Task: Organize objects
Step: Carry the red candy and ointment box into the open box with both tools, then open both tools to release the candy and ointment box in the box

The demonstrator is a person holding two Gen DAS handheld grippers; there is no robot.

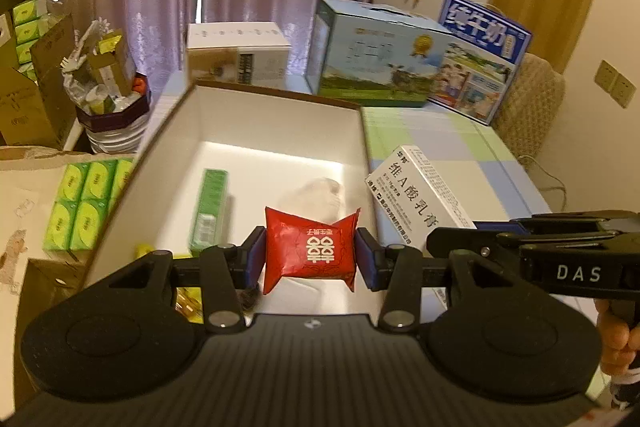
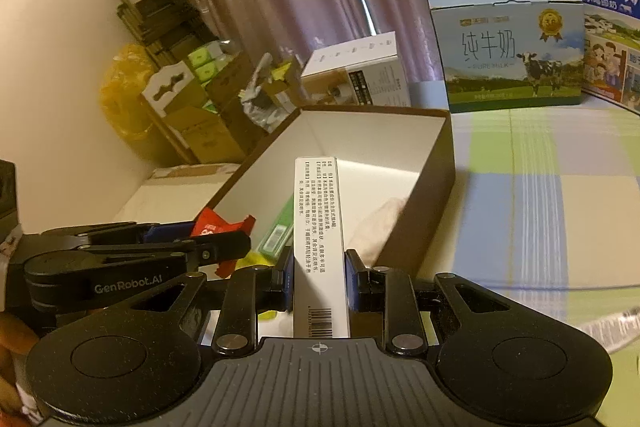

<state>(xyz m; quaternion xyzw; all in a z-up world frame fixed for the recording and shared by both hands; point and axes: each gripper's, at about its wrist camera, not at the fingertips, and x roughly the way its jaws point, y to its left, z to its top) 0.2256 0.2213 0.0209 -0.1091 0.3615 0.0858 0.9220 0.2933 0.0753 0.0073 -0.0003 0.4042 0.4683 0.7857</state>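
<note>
My left gripper [image 1: 310, 259] is shut on a red candy packet [image 1: 310, 249] with white characters, held above the near end of an open box [image 1: 276, 99] with a brown rim and white inside. My right gripper [image 2: 318, 277] is shut on a long white medicine carton [image 2: 318, 227] with black print, held at the box's [image 2: 424, 183] near right side. That carton [image 1: 420, 197] and the right gripper [image 1: 560, 255] show at the right of the left wrist view. Inside the box lie a green carton [image 1: 210, 209], a clear plastic-wrapped item [image 1: 320, 193] and something yellow [image 1: 144, 251].
Milk cartons [image 1: 384, 55] [image 2: 506, 49] and a white box [image 1: 238, 53] stand at the back of the checked tablecloth [image 2: 540, 187]. Green tissue packs [image 1: 86, 203] lie left of the box. Cardboard boxes [image 2: 192, 119], a full bin [image 1: 114, 115] and a yellow bag [image 2: 124, 95] crowd the left.
</note>
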